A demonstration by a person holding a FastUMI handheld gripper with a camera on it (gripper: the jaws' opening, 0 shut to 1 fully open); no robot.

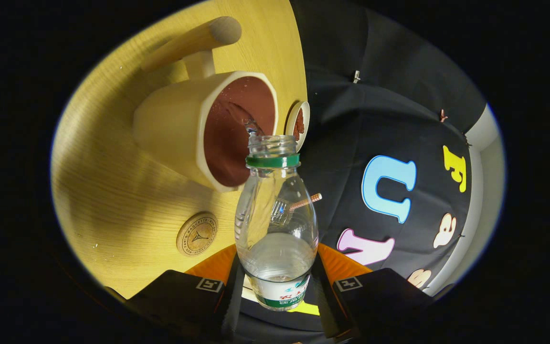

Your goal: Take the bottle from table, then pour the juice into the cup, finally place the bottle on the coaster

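Bottle point(276, 224) sits clamped between your gripper point(277, 286) fingers, long axis running straight ahead, open neck tipped over the rim of the cup point(208, 129). Clear plastic, green neck ring, cap off, some liquid pooled low. Round wooden coaster point(197, 234) lies on the surface point(112, 191) beside the cup, left of the bottle.

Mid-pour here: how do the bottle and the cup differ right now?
The bottle is clear plastic, held between the gripper fingers; the cup is opaque cream with a reddish-brown inside and stands on the wooden table. The bottle's mouth is narrow, the cup's wide. The bottle is still part full. Both are open-topped.
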